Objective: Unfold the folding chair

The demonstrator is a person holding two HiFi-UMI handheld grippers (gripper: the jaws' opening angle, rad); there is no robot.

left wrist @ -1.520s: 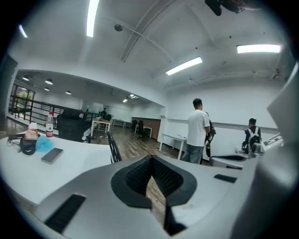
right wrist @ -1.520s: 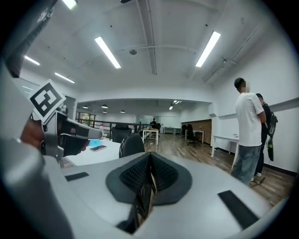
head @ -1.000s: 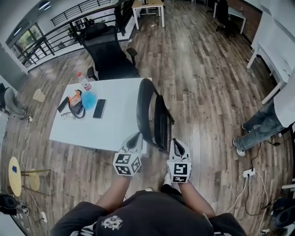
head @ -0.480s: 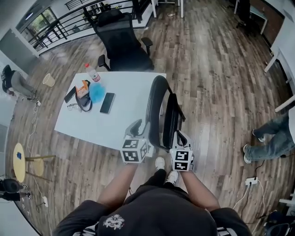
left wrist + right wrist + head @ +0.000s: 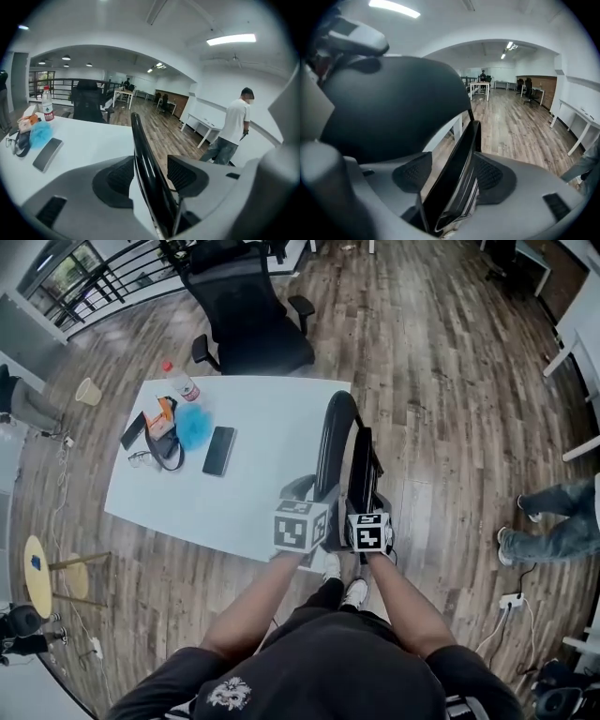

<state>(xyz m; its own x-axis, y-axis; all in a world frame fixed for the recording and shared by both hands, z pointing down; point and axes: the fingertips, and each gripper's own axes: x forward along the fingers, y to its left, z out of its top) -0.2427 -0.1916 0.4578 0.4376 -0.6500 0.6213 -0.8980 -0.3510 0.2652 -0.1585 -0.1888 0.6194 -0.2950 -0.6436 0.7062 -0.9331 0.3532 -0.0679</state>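
Observation:
A black folding chair (image 5: 336, 439) stands folded beside the white table (image 5: 272, 418), its curved backrest to the left and its flat seat (image 5: 362, 472) to the right. My left gripper (image 5: 314, 493) straddles the backrest's edge (image 5: 142, 159); its jaws are opening, and the pads stand on either side with a gap showing. My right gripper (image 5: 368, 506) straddles the seat's edge (image 5: 459, 173); its jaws are opening too, with the seat between them and close against the right pad. The chair's legs are hidden below my arms.
On the table lie a phone (image 5: 218, 450), a blue cloth (image 5: 195, 426), a bottle (image 5: 178, 382) and a small bag. A black office chair (image 5: 248, 315) stands behind it. A person (image 5: 558, 529) stands at the right; a power strip (image 5: 511, 599) lies on the wooden floor.
Both grippers came forward and down from in front of my body to the chair's top. Their jaws went from shut to open, now astride the backrest and the seat.

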